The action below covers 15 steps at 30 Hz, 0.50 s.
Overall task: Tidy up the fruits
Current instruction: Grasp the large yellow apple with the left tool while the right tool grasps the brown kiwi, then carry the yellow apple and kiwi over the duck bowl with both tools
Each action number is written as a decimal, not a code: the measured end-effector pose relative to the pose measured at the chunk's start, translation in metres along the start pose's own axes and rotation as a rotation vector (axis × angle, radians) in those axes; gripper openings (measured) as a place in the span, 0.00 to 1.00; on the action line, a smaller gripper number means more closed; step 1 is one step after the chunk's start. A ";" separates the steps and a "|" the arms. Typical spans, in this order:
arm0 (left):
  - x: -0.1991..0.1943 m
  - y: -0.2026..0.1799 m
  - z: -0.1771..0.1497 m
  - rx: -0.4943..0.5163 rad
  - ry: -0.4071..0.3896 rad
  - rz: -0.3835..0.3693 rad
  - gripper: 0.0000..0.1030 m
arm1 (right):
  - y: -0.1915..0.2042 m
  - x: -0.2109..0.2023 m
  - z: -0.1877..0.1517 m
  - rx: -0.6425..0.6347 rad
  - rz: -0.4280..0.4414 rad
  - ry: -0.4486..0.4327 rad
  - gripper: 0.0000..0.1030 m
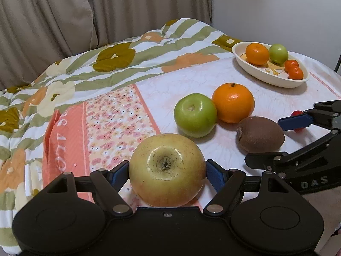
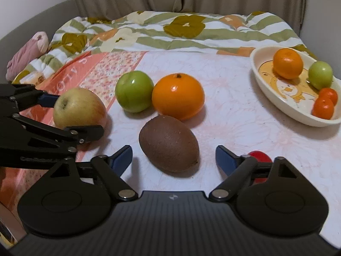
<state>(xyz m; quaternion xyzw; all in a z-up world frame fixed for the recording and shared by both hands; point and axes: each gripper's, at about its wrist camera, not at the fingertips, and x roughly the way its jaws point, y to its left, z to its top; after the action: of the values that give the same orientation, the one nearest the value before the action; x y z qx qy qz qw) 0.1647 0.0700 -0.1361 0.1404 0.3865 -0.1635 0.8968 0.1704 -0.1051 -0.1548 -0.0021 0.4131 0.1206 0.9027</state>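
Observation:
My left gripper [image 1: 167, 168] is shut on a yellow-red apple [image 1: 167, 169], which also shows in the right wrist view [image 2: 80, 107]. A green apple [image 1: 195, 115], a big orange [image 1: 233, 103] and a brown kiwi [image 1: 260, 134] lie on the cloth beyond it. My right gripper [image 2: 173, 156] is open, its jaws on either side of the near end of the kiwi [image 2: 169, 146] without touching it. A small red fruit [image 2: 260, 157] lies behind its right finger. A white oval dish [image 2: 283, 104] at the far right holds an orange, a small green apple and two small tangerines.
The fruits lie on a pale pink floral cloth [image 2: 234, 128]. A green and orange flowered quilt [image 1: 85, 70] is bunched behind and to the left. A pink rolled cloth [image 2: 27, 53] lies at the far left. Beige curtains hang behind.

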 end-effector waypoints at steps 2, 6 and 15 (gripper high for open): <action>-0.002 0.001 -0.002 -0.006 0.002 0.004 0.77 | 0.001 0.002 0.000 -0.015 -0.005 -0.005 0.93; -0.007 0.002 -0.007 -0.011 0.005 0.010 0.77 | 0.002 0.006 0.001 -0.025 -0.002 -0.016 0.88; -0.016 0.004 -0.015 -0.042 0.007 0.030 0.77 | 0.011 0.004 0.001 -0.078 -0.008 -0.020 0.71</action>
<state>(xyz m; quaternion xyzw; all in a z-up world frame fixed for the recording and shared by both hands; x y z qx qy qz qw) 0.1462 0.0821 -0.1331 0.1278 0.3907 -0.1416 0.9005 0.1716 -0.0938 -0.1564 -0.0376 0.3991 0.1329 0.9064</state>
